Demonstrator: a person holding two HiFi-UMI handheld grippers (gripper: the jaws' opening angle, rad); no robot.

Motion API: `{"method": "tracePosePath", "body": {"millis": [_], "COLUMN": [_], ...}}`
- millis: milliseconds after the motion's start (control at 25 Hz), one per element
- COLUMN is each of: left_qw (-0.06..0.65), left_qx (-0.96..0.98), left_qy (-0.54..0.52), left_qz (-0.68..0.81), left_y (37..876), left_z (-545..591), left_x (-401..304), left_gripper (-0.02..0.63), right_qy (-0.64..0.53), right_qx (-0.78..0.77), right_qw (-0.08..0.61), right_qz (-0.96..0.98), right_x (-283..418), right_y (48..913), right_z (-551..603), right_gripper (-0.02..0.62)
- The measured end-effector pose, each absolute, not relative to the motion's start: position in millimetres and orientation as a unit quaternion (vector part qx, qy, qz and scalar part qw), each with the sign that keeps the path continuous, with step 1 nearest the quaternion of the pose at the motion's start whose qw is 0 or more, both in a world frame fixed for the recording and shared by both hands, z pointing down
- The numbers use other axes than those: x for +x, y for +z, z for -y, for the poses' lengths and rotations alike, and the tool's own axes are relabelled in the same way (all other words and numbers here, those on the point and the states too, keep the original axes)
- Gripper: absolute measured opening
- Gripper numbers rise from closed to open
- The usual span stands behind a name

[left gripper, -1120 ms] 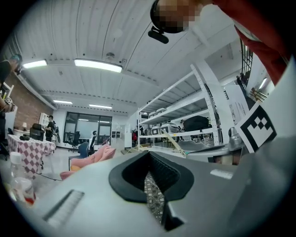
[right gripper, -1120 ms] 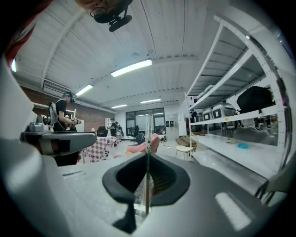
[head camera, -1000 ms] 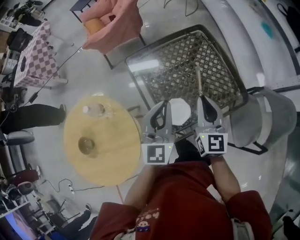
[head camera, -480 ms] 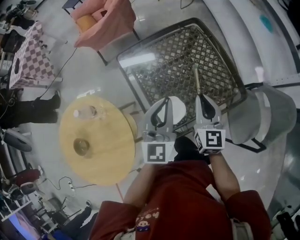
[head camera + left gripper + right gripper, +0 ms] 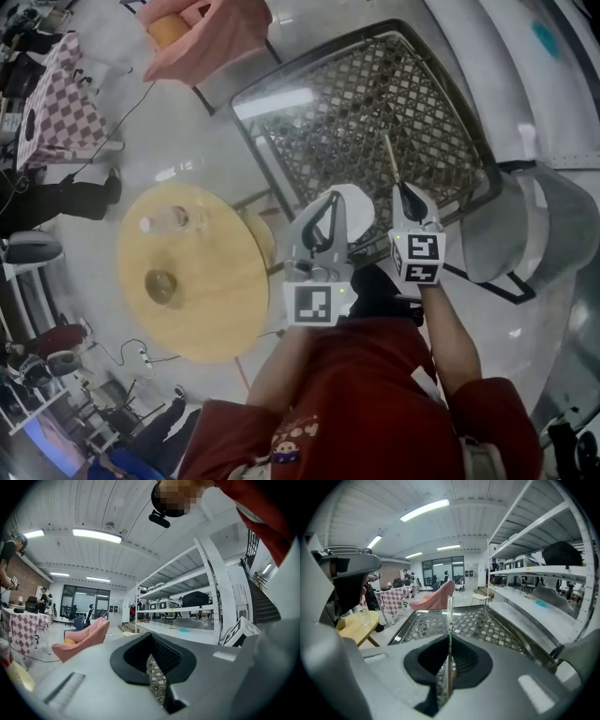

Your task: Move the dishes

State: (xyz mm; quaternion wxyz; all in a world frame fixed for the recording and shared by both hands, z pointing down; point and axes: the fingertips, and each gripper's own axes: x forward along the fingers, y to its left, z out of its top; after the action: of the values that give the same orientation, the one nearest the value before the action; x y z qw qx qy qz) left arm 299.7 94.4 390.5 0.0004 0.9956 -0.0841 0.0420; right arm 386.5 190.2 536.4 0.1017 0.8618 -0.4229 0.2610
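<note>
**Operator:** What am I carrying, and how will it handle?

**Spotter:** Your right gripper [image 5: 449, 667] pinches a thin stick [image 5: 449, 616] low on its shaft. The rest of it stands up over the mesh table [image 5: 309, 131]. I'd judge it light, stiff and smooth, so it may swivel between the pads; take it nearer the middle if it tips. Your left gripper [image 5: 151, 663] has its jaws pressed together, and its own view shows nothing between them.

**Operator:** What else is there to move?

**Spotter:** A white round dish [image 5: 358, 211] shows just beyond your left gripper in the head view. I can't tell what it rests on. It's likely hard, slick and breakable, so take it by the rim.

**Operator:** Anything in my way?

**Spotter:** The grey chair [image 5: 553, 225] is on your right. On your left is the round wooden table [image 5: 216, 319] with a bottle [image 5: 173, 222] on it.
</note>
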Motion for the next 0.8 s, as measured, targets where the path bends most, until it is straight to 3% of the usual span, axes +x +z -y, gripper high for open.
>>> {"method": "tracePosePath", "body": {"millis": [800], "left_qw": [0.019], "left_qx": [0.992], "left_qy": [0.076], "left_qz": [0.098], "left_y": [417], "left_z": [-83], "left_x": [300], "left_gripper": [0.008], "right_qy": [0.423], "right_qx": [0.785], "right_qw": [0.184], "right_qz": [0.414], "right_x": [362], "right_y": [660], "right_z": [-205], "right_gripper": [0.021]}}
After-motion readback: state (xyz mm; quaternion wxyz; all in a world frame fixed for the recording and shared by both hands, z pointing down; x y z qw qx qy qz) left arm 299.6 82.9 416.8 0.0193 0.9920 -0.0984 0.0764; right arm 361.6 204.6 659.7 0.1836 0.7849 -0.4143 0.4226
